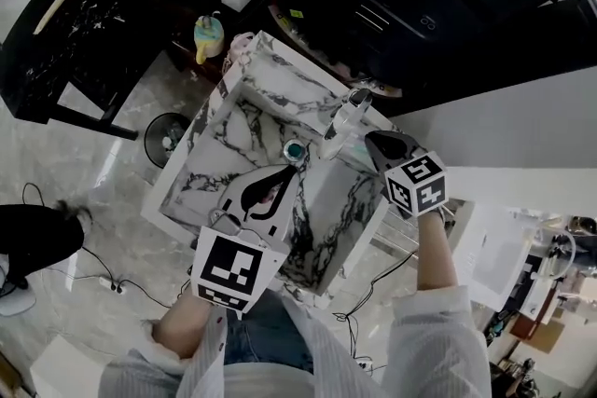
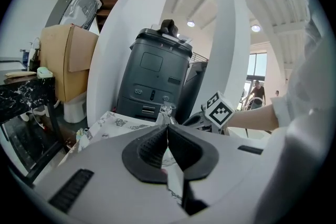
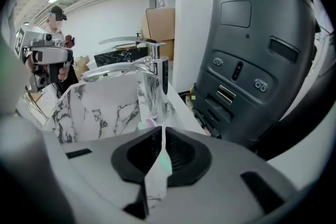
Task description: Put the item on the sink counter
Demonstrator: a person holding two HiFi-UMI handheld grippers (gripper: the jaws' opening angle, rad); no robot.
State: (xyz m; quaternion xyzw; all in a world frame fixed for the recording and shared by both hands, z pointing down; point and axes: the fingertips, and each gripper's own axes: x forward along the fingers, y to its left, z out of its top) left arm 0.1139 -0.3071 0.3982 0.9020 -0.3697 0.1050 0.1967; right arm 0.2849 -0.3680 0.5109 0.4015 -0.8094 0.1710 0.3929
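Over marble sink (image 1: 184, 165): left gripper (image 1: 291, 172), right gripper (image 1: 371, 141) (beside faucet (image 1: 349, 110)) both closed

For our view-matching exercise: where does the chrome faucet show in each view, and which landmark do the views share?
Head view: faucet on the far rim of the sink, right of centre.
Left gripper view: not clearly seen; a tiny shiny bit above the jaws may be it.
Right gripper view: centre, upright, just beyond the jaws.
Shared landmark: the dark grey machine behind the sink.
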